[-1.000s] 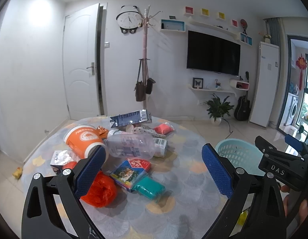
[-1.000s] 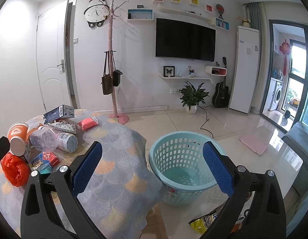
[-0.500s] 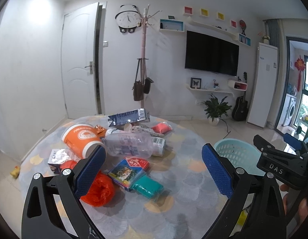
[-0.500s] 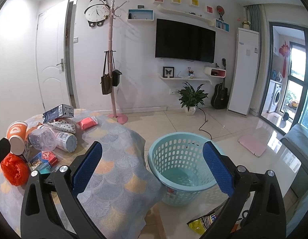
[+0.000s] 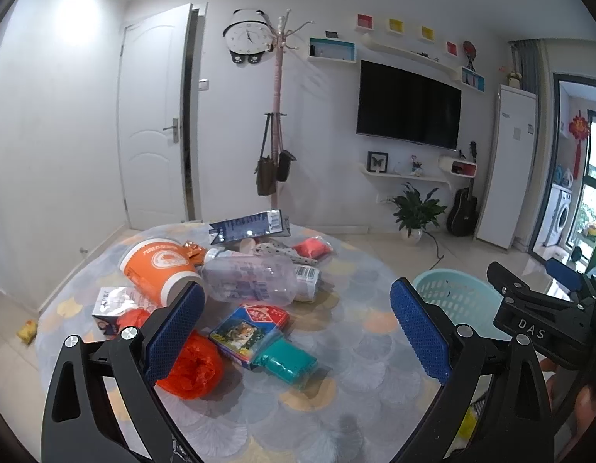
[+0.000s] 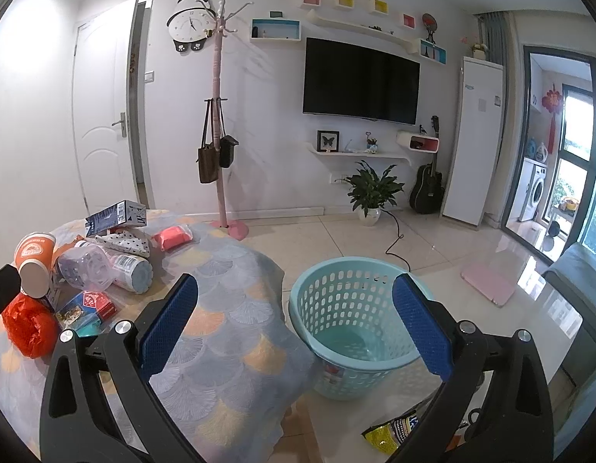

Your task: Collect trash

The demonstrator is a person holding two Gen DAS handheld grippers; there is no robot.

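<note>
1. Over the round table, the left gripper hangs with its jaws wide apart and nothing between the blue pads.
2. Ahead of those jaws lies the trash pile: a teal packet and a colourful flat box nearest the gap, an orange plastic bag partly behind the left-hand finger.
3. Farther back, a clear plastic bottle lies on its side, touching an overturned orange paper cup; a dark blue carton sits at the far edge, a red packet beside it.
4. Off the table, the right gripper is also held spread and empty (it frames the floor, not the pile).
5. Between and just beyond its pads stands a light-blue basket on the floor, beside the table's draped edge; nothing shows inside it.
6. Low in the right wrist view, a yellow snack wrapper lies on the floor, partly hidden by the right-hand finger.
7. At the right edge of the left wrist view, the right gripper's black body is cut off by the frame.
8. Printing on the cup, box and bottle label is too small to read.
</note>
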